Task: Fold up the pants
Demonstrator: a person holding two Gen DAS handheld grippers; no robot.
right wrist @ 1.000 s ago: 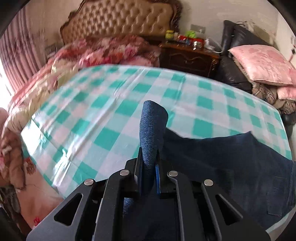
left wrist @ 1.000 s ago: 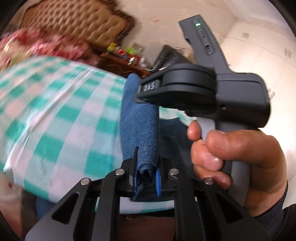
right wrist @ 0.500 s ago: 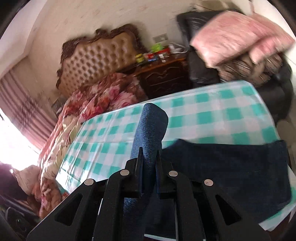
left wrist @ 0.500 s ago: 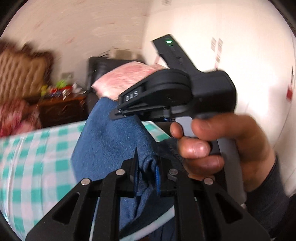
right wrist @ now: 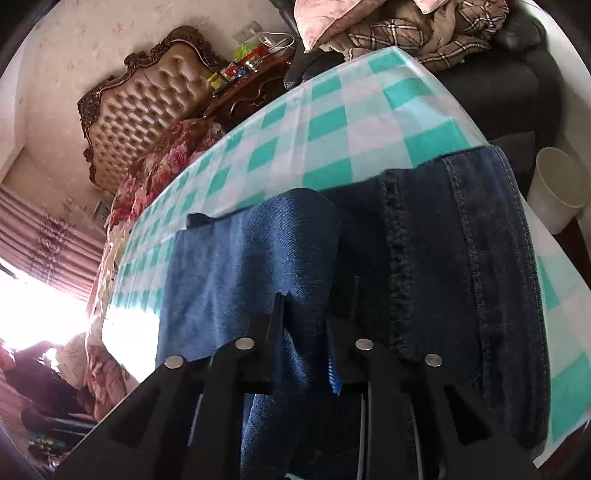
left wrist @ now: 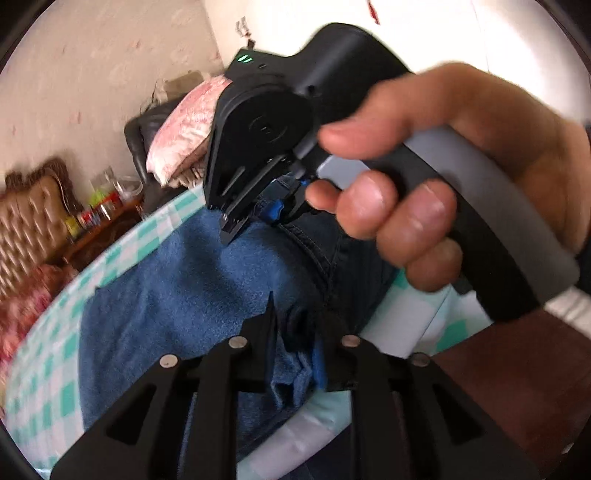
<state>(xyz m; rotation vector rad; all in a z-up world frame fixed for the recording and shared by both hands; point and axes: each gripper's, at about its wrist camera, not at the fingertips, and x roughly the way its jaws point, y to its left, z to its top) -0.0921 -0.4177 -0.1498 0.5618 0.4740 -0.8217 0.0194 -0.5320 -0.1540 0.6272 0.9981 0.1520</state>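
Dark blue denim pants (right wrist: 461, 258) lie folded over on the table with the green-and-white checked cloth (right wrist: 332, 110), near its right end. My right gripper (right wrist: 317, 295) points down at them. Its jaws are opening, and the folded denim edge sits loosely between them with a dark gap on one side. In the left wrist view the pants (left wrist: 184, 295) spread across the cloth (left wrist: 44, 362). My left gripper (left wrist: 301, 328) is low over them, its jaws opening around a slack bunch of denim. A hand holds the right gripper (left wrist: 258, 221) just beyond, tips on the denim.
A bed with a tufted headboard (right wrist: 147, 103) and floral bedding stands behind the table. A cluttered dark nightstand (right wrist: 255, 92) is beside it. A dark sofa holds a pink pillow and plaid clothes (right wrist: 406, 33). A white bin (right wrist: 557, 188) stands off the table's right edge.
Both grippers swept sideways toward the table's right end and sank, carrying the denim fold over the rest of the pants. Both pairs of jaws stand wider than before.
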